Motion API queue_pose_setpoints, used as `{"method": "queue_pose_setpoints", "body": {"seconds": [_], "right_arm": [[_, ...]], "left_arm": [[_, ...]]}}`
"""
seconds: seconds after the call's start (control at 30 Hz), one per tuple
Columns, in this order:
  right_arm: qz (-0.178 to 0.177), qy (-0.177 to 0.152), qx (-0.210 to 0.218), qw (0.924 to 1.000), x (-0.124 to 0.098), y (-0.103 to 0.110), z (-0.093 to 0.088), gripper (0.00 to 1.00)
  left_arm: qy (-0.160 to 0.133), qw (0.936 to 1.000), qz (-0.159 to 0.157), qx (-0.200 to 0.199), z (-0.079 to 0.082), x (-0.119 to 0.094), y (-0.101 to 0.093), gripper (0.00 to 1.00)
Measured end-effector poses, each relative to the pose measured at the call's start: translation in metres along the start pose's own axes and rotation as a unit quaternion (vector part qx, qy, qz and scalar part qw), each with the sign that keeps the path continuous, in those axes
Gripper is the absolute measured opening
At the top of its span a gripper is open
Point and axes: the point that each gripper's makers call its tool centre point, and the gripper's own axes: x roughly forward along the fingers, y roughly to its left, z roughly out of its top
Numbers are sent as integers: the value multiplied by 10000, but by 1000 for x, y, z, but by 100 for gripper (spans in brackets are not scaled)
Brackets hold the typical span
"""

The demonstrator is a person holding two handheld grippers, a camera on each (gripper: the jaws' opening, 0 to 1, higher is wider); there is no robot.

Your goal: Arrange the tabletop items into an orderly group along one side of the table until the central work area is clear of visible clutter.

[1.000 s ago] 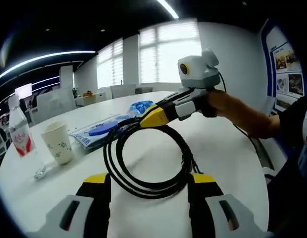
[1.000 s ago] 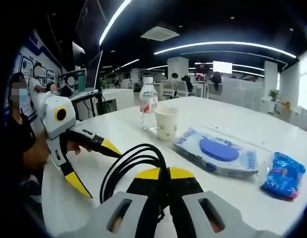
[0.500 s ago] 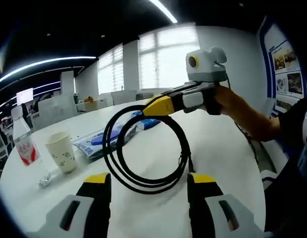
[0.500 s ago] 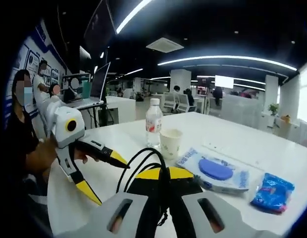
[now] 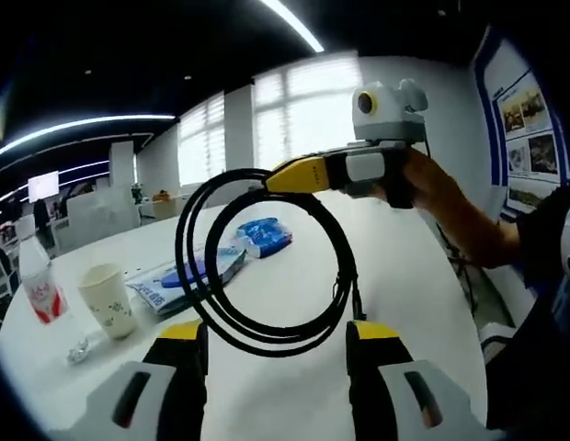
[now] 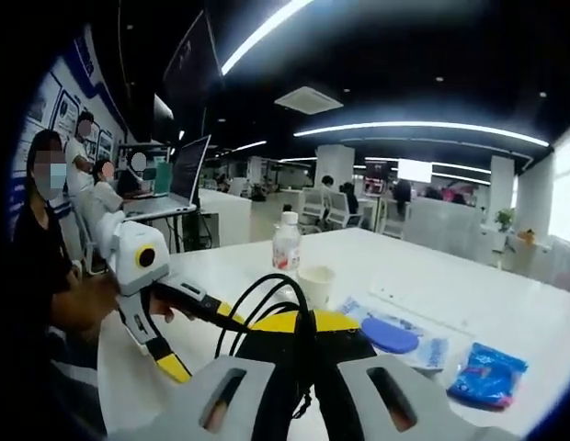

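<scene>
While the white table (image 5: 294, 303) carries, from left to right in the left gripper view, a water bottle (image 5: 37, 280), a paper cup (image 5: 108, 299), a flat wipes pack (image 5: 188, 276) and a blue snack bag (image 5: 264, 235), the coiled black cable (image 5: 267, 262) hangs in the air above the tabletop. It dangles from the right gripper (image 5: 299, 175), whose yellow-tipped jaws are pinched together on its upper loop. The left gripper (image 5: 274, 335) sits below the coil with jaws spread wide, holding nothing.
</scene>
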Motion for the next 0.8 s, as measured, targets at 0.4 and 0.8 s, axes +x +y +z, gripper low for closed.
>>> {"method": "queue_pose_setpoints", "body": {"seconds": [0.4,0.8], "right_arm": [[-239,-28,9,9997,-13,-20,0,0],[-496,-45,24,9988,-37,-39,-2,0]], "left_arm": [[-116,9997,1,211,20,5,-3,54],[-125,9990,-196,373,35,23,-20,54]]}}
